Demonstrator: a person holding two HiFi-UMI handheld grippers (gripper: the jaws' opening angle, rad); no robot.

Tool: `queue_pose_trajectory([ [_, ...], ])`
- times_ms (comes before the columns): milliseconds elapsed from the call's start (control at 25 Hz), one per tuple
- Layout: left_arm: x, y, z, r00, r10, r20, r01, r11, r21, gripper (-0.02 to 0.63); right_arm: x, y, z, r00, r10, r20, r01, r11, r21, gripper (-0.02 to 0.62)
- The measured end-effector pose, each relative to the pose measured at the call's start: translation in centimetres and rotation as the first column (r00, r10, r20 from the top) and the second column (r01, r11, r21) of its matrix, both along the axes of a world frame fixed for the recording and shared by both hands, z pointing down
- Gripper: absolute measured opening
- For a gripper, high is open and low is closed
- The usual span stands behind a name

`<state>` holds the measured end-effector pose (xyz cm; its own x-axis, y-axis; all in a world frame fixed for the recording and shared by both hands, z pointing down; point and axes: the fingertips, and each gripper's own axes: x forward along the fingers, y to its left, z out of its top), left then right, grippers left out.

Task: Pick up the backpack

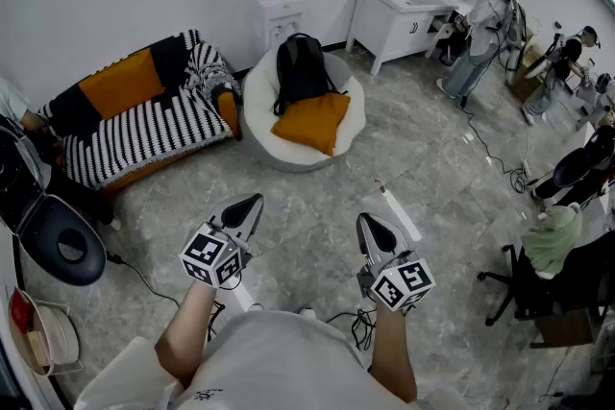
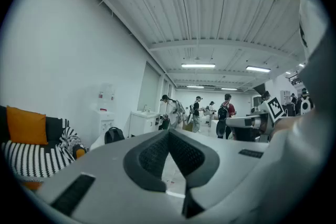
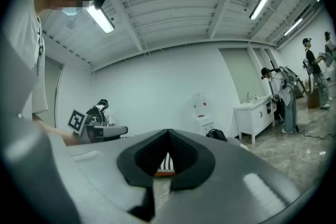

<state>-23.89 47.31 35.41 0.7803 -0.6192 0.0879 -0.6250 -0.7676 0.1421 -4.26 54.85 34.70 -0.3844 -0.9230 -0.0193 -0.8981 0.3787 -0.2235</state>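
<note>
**Both grippers shut and empty; backpack on the beanbag, well apart**

Head view: the left gripper [image 1: 254,200] and right gripper [image 1: 368,220] are held level side by side over the grey stone-pattern floor [image 1: 317,182]. Each pair of jaws is closed to a point and nothing is gripped. The black backpack [image 1: 300,67] is seen upright on a white round beanbag [image 1: 258,106], propped against its back edge. An orange cushion [image 1: 312,122] is laid just in front of the backpack, touching its lower part. A black-and-white striped sofa [image 1: 144,134] with orange pads is placed just left of the beanbag. A white water dispenser [image 1: 279,14] is set against the wall behind it. A white sink cabinet [image 1: 399,14] is located further right, with people [image 1: 480,24] beside it. The backpack is well apart from both grippers.

Left gripper view: the jaws are seen pressed together, with nothing between the pads. The backpack [image 2: 114,135] is visible far off, left of the jaw line. The sofa and its orange cushion are shown at the left edge.

Right gripper view: the jaws are closed with nothing held. Only a sliver of the striped sofa is seen through the notch below the tips. The backpack [image 3: 216,135] is seen in the distance, right of the jaw line, below the dispenser.
</note>
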Motion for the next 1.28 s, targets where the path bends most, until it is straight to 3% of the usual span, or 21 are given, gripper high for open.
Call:
queue_pose_trajectory([
  [480,3.0,-1.3,-0.5,0.999,-0.049,0.018,0.048,0.998,0.030,-0.005,3.1,-1.1,0.7,1.000,-0.016,0.018,0.016,1.000,0.007,0.003],
  [760,5.3,-2.2,-2.3,0.997,-0.077,0.013,0.075,0.993,0.096,-0.005,4.5,-2.8,-0.3,0.997,-0.027,-0.073,0.030,0.999,0.033,0.003],
  [1280,7.2,-2.2,-3.5,0.993,-0.112,0.027,0.108,0.986,0.129,-0.005,7.3,-2.7,-0.9,0.995,-0.052,-0.088,0.056,0.997,0.046,0.003],
])
